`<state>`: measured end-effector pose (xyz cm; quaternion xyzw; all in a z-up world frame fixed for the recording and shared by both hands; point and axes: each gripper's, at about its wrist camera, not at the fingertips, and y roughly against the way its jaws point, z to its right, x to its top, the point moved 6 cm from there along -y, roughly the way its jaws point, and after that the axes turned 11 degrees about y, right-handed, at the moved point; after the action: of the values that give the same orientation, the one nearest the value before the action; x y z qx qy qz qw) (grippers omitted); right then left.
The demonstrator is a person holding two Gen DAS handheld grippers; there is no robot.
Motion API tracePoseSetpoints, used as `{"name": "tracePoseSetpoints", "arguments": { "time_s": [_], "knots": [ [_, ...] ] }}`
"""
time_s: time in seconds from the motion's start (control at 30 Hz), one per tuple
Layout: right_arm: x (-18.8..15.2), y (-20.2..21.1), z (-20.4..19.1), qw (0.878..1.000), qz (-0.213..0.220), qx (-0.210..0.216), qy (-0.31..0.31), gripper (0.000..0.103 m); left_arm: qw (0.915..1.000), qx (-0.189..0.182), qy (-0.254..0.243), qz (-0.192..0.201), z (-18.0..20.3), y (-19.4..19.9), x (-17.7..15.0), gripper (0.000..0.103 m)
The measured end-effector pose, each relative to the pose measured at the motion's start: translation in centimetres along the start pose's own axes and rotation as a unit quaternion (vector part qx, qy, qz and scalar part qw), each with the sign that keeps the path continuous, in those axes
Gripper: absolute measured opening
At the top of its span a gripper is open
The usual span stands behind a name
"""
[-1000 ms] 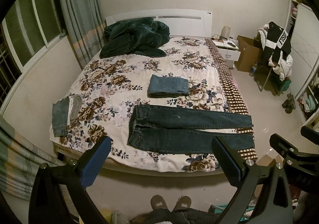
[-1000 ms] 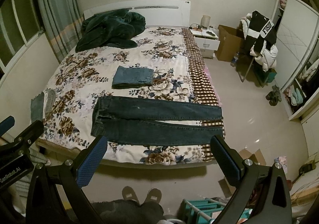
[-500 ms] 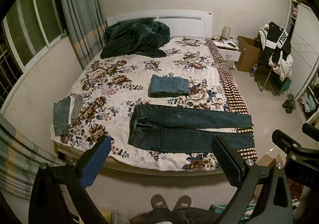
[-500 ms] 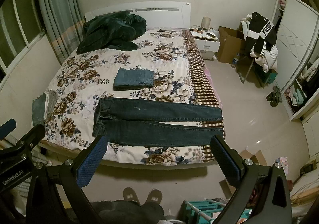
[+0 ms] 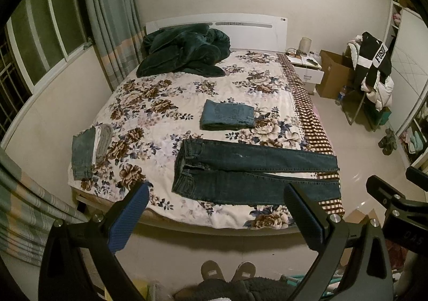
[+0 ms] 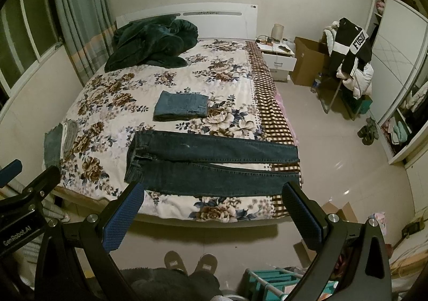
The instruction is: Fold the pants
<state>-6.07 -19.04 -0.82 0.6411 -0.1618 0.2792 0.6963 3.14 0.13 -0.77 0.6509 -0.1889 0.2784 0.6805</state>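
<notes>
Left wrist view puts our left gripper (image 5: 215, 216) nearest, its two blue-padded fingers spread wide with nothing between them, held in the air short of the bed's near edge. Our right gripper (image 6: 212, 216) is spread just as wide and empty, and it shows at the right edge of the left view as a black frame. Below both, our slippered feet (image 6: 190, 262) stand on the tiled floor (image 6: 345, 167).

Past the fingers, the dark blue jeans (image 5: 251, 172) lie flat along the near edge of the floral bedspread (image 5: 160, 103), waistband to our left, both legs stretched side by side toward the right, cuffs reaching the brown checked strip at the bed's right side. Near the left corner we see a small stack of folded garments (image 5: 87, 149), well apart from the jeans. Beyond the jeans, a lighter pair of folded jeans (image 5: 227, 115) sits mid-bed. Farther back a dark green blanket (image 5: 184, 50) is heaped against the white headboard (image 5: 240, 30). To the right of the bed we see a white nightstand (image 6: 278, 56), a cardboard box (image 6: 307, 60) and a chair piled with clothes (image 6: 350, 57).
</notes>
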Motion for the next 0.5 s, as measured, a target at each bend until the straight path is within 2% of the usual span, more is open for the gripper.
{"name": "tracePoseSetpoints", "arguments": {
  "time_s": [0.5],
  "knots": [
    [0.2, 1.0, -0.7, 1.000, -0.002, 0.008, -0.002, 0.103, 1.0000, -0.001, 0.000, -0.003, -0.3, 0.5, 0.3, 0.103]
  ]
}}
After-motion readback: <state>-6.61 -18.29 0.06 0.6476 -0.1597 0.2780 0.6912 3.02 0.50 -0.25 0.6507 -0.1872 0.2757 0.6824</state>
